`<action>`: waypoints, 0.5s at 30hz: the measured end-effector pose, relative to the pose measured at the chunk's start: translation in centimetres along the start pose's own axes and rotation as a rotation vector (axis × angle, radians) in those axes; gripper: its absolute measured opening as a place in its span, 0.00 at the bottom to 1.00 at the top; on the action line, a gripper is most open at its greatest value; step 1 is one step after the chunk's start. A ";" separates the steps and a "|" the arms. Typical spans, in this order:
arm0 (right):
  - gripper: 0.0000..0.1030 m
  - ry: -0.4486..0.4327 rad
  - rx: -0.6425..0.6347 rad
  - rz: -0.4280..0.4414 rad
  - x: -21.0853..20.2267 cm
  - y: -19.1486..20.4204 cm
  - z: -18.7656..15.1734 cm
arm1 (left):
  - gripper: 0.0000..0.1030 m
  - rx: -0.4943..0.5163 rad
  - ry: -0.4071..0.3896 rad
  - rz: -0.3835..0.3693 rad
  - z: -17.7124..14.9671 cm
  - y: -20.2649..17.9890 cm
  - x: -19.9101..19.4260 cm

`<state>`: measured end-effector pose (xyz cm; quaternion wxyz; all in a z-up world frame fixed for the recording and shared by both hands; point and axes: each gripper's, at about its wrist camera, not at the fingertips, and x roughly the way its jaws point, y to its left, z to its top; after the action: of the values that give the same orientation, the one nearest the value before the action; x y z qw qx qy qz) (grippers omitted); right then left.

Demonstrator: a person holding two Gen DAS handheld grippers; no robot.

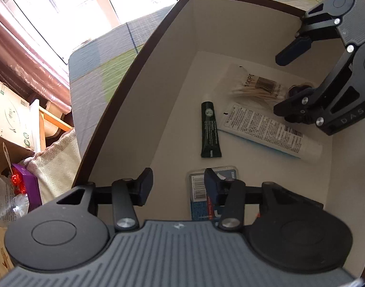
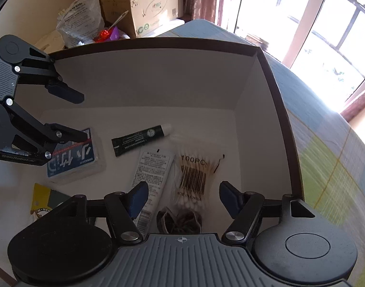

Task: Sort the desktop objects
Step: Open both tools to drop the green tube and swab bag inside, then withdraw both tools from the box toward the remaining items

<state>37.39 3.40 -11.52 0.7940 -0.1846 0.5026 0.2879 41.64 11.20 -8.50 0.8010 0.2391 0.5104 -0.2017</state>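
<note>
Inside the brown-rimmed, white-walled cardboard box (image 2: 266,76) lie a small dark green tube (image 2: 139,140), a long white printed tube (image 2: 153,172), a clear bag of wooden cotton swabs (image 2: 194,177), a blue-labelled clear plastic case (image 2: 74,157) at far left, and a dark crumpled hair tie (image 2: 180,222) nearest. The left gripper (image 2: 80,117) and right gripper (image 2: 183,198) hover inside, fingers spread and holding nothing. Whether items are being deposited or retrieved cannot be judged.

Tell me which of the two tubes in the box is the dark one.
The small tube with the white cap, lying nearer the back wall. The other, larger tube is white with printed text.
</note>
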 end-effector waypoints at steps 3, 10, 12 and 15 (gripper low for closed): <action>0.70 0.023 0.031 0.005 -0.4 -0.3 -0.5 | 0.50 -0.015 -0.002 0.012 -0.2 -0.1 -0.6; 0.70 0.019 0.087 0.003 -1.9 -0.4 -0.7 | 0.66 -0.047 -0.011 0.042 -0.6 -0.8 -1.8; 0.70 0.016 0.100 -0.003 -2.3 -0.3 -0.9 | 0.68 -0.052 -0.014 0.047 -0.7 -1.0 -2.2; 0.70 0.012 0.120 -0.012 -2.9 -0.2 -1.0 | 0.72 -0.064 -0.018 0.052 -1.0 -1.3 -2.8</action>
<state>35.84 1.82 -9.30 0.8024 -0.1414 0.5227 0.2511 39.11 10.93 -6.55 0.8178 0.2245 0.5031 -0.1665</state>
